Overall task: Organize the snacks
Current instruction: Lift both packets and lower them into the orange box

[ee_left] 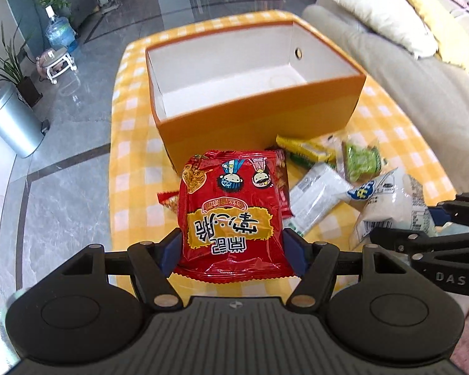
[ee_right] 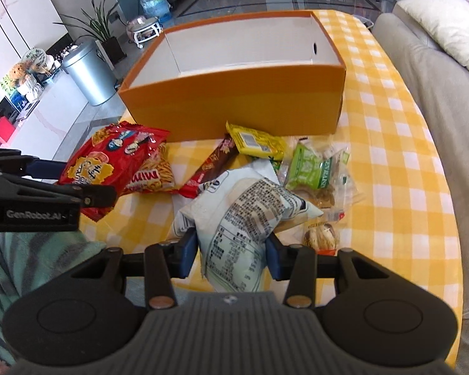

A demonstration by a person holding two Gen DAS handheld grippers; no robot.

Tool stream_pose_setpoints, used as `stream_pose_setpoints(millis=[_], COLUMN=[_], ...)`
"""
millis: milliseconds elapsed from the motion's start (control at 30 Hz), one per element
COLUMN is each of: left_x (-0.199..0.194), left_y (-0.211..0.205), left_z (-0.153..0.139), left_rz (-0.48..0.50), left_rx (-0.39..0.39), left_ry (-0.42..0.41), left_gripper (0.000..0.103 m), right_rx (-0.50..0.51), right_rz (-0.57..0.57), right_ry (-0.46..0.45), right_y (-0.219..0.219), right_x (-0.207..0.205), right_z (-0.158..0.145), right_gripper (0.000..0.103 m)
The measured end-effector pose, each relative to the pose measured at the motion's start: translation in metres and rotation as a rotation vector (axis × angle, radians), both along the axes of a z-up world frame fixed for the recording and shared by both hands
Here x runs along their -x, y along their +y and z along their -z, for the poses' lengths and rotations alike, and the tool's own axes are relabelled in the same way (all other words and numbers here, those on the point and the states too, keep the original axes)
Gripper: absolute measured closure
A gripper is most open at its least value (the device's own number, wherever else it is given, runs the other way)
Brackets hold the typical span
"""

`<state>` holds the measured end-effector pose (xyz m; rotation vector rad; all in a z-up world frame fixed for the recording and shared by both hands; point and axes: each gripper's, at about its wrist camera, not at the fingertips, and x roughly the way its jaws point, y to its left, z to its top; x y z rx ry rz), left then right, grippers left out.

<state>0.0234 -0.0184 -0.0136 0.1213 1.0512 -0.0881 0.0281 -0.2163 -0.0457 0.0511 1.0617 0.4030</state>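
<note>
Two claws each grip a packet. At lower centre of the left wrist view, the left claw (ee_left: pixel 231 250) is closed on a red bag (ee_left: pixel 231 212), lifted just before the empty orange box (ee_left: pixel 256 118) that fills the upper middle. Carry it over the near wall before letting go. In the right wrist view, the right claw (ee_right: pixel 231 256) pinches a white bag (ee_right: pixel 244 218) among loose snacks (ee_right: pixel 312 168) on the worktop (ee_right: pixel 390 156); lift it straight up to avoid dragging neighbours.
</note>
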Motion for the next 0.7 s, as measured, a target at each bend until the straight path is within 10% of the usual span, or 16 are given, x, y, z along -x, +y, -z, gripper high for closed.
stream_pose_setpoints(millis=[700], left_x=[-0.04], left_y=[0.003], left_z=[-0.076], left_rz=[0.028], left_rx=[0.02], left_ry=[-0.23], left_gripper=[0.026], right_rx=[-0.028], right_rz=[-0.001], right_ry=[-0.177], right_y=[-0.006], right_x=[-0.034], right_z=[-0.069], right_gripper=[0.061])
